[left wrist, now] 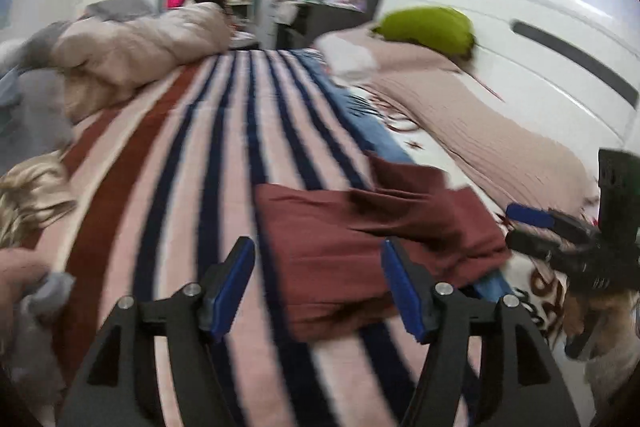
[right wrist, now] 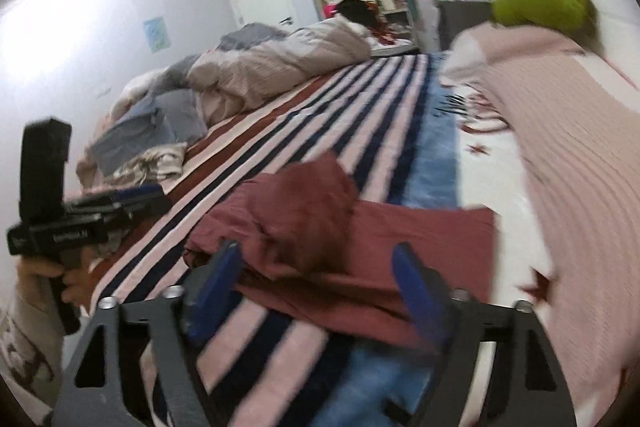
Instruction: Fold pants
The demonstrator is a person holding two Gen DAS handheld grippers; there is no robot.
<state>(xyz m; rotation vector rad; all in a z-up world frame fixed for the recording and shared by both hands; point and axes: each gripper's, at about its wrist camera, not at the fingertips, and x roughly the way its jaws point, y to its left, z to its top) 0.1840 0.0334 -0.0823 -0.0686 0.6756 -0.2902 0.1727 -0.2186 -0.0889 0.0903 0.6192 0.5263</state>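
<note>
Both frames motion-blurred. Left tool (left wrist: pixel 318 287) and right tool (right wrist: pixel 316 287) wide, empty; maroon pants (left wrist: pixel 372 235) crumpled on striped bed (left wrist: pixel 180 155), folds unclear.

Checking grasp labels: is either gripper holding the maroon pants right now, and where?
Nothing is held. The left gripper and right gripper both have open jaws, clear of the maroon pants lying on the striped blanket.

Left gripper (left wrist: pixel 318 291) and right gripper (right wrist: pixel 318 291): jaws apparently apart.
</note>
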